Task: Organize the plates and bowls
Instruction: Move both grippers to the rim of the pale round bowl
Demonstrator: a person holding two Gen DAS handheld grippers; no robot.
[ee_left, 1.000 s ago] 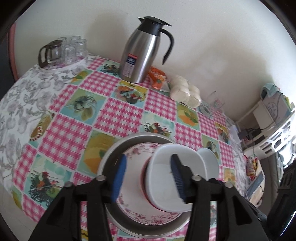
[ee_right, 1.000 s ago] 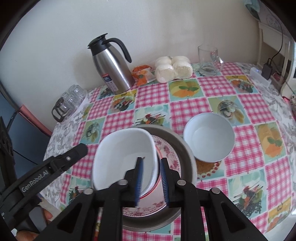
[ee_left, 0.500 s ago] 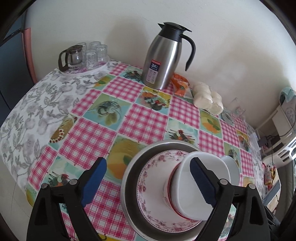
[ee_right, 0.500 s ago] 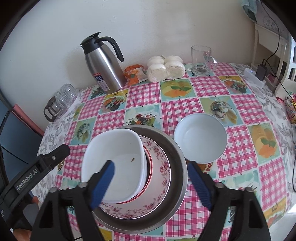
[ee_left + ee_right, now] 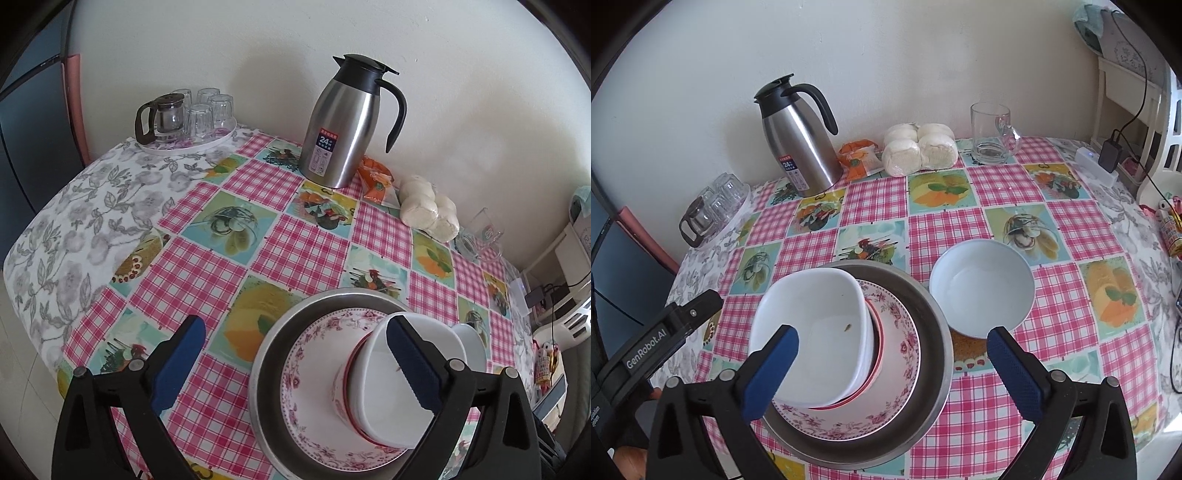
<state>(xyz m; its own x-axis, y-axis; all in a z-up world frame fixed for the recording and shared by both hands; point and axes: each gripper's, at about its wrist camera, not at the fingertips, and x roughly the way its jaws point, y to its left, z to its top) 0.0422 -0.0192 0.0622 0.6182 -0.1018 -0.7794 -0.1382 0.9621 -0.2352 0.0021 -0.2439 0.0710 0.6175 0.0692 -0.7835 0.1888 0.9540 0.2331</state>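
Observation:
A white square bowl (image 5: 816,332) sits in a red-rimmed bowl (image 5: 877,354) on a pink floral plate (image 5: 897,391) inside a metal pan (image 5: 934,332). The stack also shows in the left wrist view: square bowl (image 5: 391,398), plate (image 5: 314,373), pan (image 5: 269,354). A round white bowl (image 5: 982,288) stands on the cloth to the pan's right. My left gripper (image 5: 295,369) is open and empty, above the stack's left side. My right gripper (image 5: 892,373) is open and empty, above the stack's near edge.
A steel jug (image 5: 798,144), orange packet (image 5: 858,158), bagged buns (image 5: 919,147) and glass mug (image 5: 993,134) line the far wall. A tray of glasses with a small teapot (image 5: 181,118) sits at the far left corner. A power strip (image 5: 1097,170) lies at the right edge.
Both grippers opened wide, let go of the square bowl and drew back from the stack. The square bowl now rests in the red-rimmed bowl.

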